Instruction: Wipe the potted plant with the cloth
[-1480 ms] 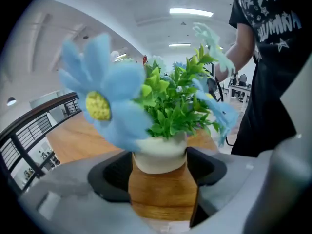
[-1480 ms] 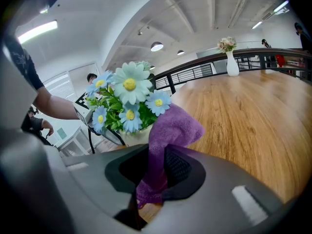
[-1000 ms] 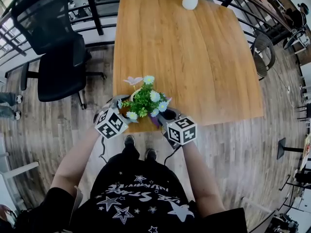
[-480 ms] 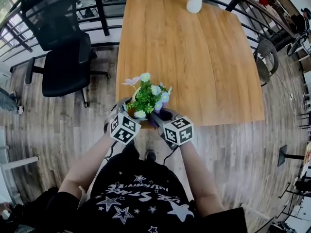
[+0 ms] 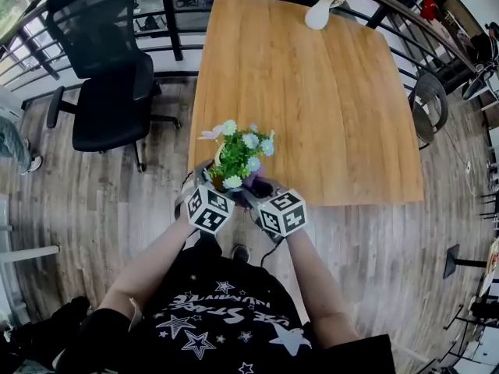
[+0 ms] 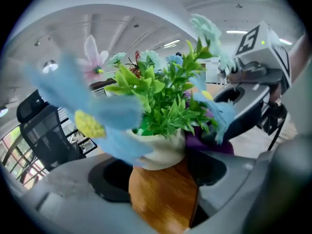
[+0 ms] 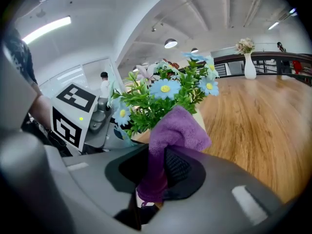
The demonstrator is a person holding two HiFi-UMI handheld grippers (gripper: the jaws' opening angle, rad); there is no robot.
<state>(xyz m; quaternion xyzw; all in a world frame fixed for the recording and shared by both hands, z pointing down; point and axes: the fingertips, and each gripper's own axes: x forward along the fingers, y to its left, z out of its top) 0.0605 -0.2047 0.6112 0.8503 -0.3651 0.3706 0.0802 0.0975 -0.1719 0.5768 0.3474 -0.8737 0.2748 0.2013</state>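
- The potted plant (image 5: 238,158) is at the near edge of the wooden table (image 5: 312,92), toward its near-left corner. I cannot tell whether it rests on the wood or is lifted.
- The left gripper (image 6: 161,177) has its jaws clamped on the pot (image 6: 163,199), one on each side of the lower, wood-coloured half, below the cream rim.
- The right gripper (image 7: 161,177) pinches a purple cloth (image 7: 175,128). A soft fold stands above the jaws, just beside the leaves (image 7: 146,106).
- The pot looks rigid and smooth, and probably light. The lower body is the sound place to hold, though a smooth taper could slip.
- The flowers (image 7: 165,88) and stems look thin and bendable, likely artificial. They suit light strokes with the limp cloth, not pinching.
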